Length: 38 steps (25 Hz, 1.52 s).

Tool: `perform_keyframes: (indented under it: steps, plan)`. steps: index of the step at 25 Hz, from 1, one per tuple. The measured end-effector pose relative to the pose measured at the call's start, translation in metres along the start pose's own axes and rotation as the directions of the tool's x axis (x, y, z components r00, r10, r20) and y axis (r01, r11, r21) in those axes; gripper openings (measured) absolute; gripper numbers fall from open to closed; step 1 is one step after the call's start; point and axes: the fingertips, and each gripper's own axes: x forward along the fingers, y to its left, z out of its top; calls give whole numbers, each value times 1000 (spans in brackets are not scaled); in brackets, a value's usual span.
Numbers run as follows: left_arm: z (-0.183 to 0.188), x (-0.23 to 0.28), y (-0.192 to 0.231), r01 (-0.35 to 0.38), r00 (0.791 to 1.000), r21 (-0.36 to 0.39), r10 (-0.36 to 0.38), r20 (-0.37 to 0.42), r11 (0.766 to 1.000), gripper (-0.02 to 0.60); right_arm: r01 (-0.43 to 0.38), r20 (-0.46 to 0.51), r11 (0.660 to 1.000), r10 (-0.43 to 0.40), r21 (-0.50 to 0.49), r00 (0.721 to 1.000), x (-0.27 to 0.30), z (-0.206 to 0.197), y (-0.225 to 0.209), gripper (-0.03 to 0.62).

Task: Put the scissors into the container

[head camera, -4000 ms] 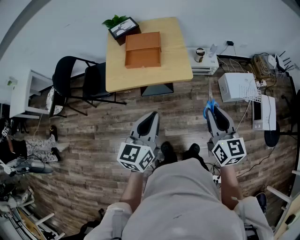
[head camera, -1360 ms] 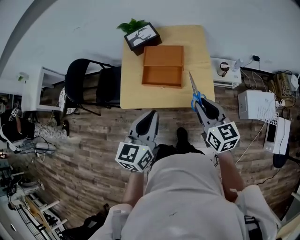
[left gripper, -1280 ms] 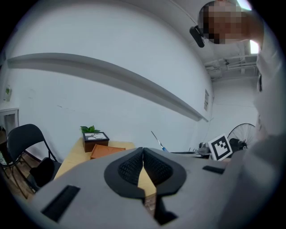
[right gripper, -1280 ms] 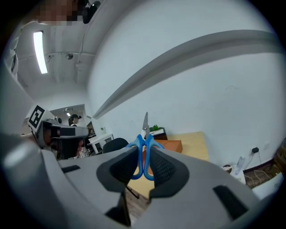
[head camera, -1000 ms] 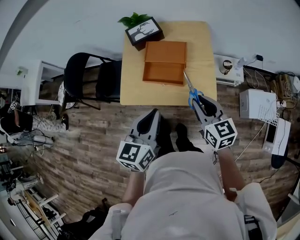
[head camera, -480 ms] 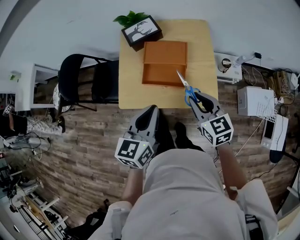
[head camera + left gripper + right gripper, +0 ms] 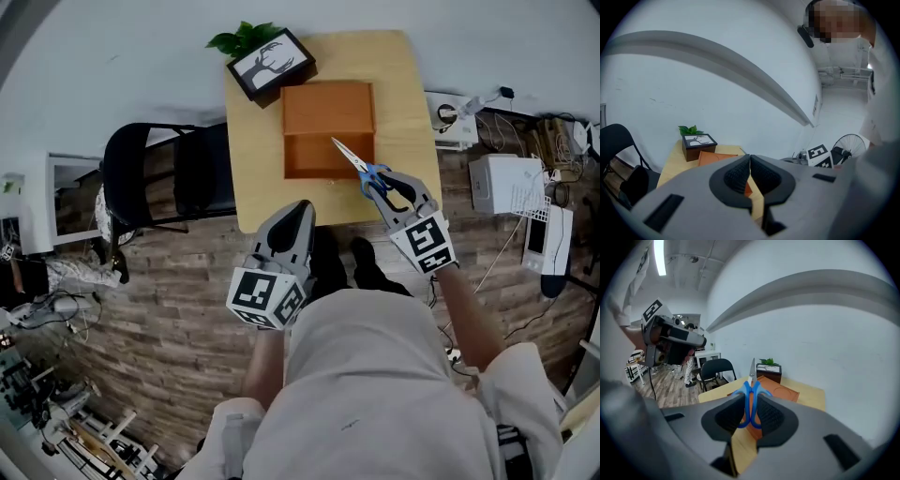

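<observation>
Blue-handled scissors (image 7: 358, 166) (image 7: 750, 391) are held by their handles in my right gripper (image 7: 386, 187) (image 7: 751, 414), which is shut on them. Their closed blades point up and left over the open tray of the orange wooden container (image 7: 323, 127) (image 7: 776, 392). The container lies on a light wooden table (image 7: 253, 141), its lid folded back toward the wall. My left gripper (image 7: 297, 217) (image 7: 749, 173) hovers at the table's near edge, shut with nothing between its pads. In the left gripper view the container (image 7: 715, 158) shows beyond the jaws.
A black box with a deer picture and a green plant (image 7: 265, 58) sits at the table's far left corner. A black chair (image 7: 155, 178) stands left of the table. White appliances and cables (image 7: 502, 183) crowd the floor at the right. A wall runs behind the table.
I have walked up to the table. The right gripper carried the scissors forward and left, from beside the table's right edge until their blades hang over the container. The left gripper stayed shut.
</observation>
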Motion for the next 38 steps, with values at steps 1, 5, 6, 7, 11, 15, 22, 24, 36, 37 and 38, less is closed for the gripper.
perform_keyframes:
  steps: [1, 5, 6, 7, 11, 15, 22, 24, 36, 37, 38]
  plan:
    - [1, 3, 5, 9, 1000, 1, -9, -4, 1000, 8, -3, -10, 1000, 3, -16, 1000, 6, 0, 0, 83]
    - [7, 13, 23, 42, 999, 2, -42, -17, 999, 8, -13, -63, 996, 7, -84, 998, 29, -6, 1, 83]
    - [8, 16, 27, 50, 999, 3, -50, -20, 999, 8, -17, -77, 995, 10, -94, 997, 34, -8, 0, 83]
    - [10, 18, 31, 57, 998, 3, -57, -22, 998, 8, -24, -91, 994, 15, -104, 996, 39, -10, 0, 83]
    - [13, 27, 48, 82, 996, -2, -82, -31, 997, 8, -72, -163, 979, 41, -193, 986, 59, -23, 1, 83]
    - [12, 34, 65, 106, 993, -9, -106, -54, 994, 8, -112, -223, 961, 54, -254, 973, 79, -32, -2, 83]
    - [8, 49, 85, 154, 983, -15, -155, -101, 988, 8, -168, -328, 926, 52, -338, 943, 111, -52, -9, 83]
    - [8, 53, 86, 183, 977, -19, -184, -106, 983, 8, -175, -354, 919, 41, -354, 934, 120, -59, -11, 83]
    - [1, 73, 92, 279, 948, -13, -278, -153, 960, 8, -199, -462, 928, 33, -316, 886, 159, -87, -14, 83]
    - [1, 74, 93, 281, 948, -14, -280, -155, 960, 8, -204, -470, 927, 34, -315, 882, 161, -89, -14, 83]
    - [0, 75, 95, 281, 947, -15, -280, -157, 959, 8, -208, -480, 926, 35, -314, 877, 164, -92, -13, 83]
